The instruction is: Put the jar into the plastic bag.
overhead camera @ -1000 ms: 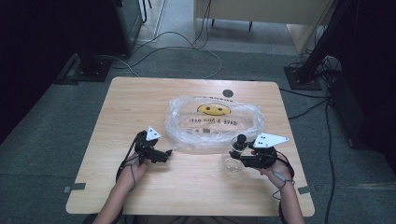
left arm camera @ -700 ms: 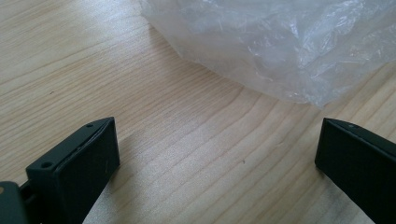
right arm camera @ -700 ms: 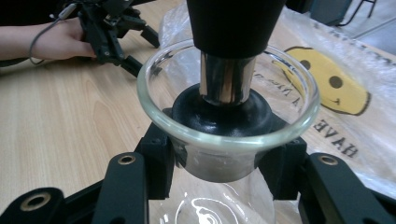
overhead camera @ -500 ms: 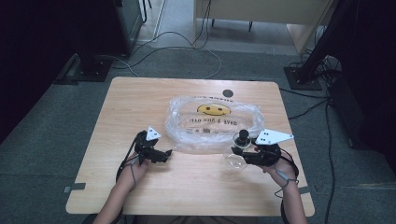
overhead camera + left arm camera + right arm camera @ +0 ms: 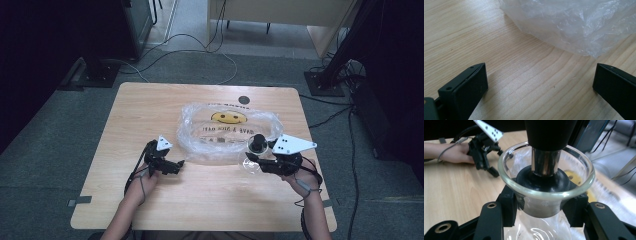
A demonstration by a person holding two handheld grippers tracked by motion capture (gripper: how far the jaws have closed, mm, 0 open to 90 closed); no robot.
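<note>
The right tool (image 5: pixel 544 207) pinches the neck of a clear glass flask with black stopper (image 5: pixel 546 192), judged fragile and slippery; the left tool (image 5: pixel 539 82) stands spread over the wooden counter (image 5: pixel 506 75).

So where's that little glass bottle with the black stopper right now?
The glass bottle is clamped at its neck in the right gripper, on the table's right side in the high view, just by the near edge of the clear plastic bag.

Bag (image 5: pixel 227 132) mid-table (image 5: pixel 150 110) — left gripper (image 5: pixel 176 165), right gripper (image 5: pixel 248 159) flanking.
</note>
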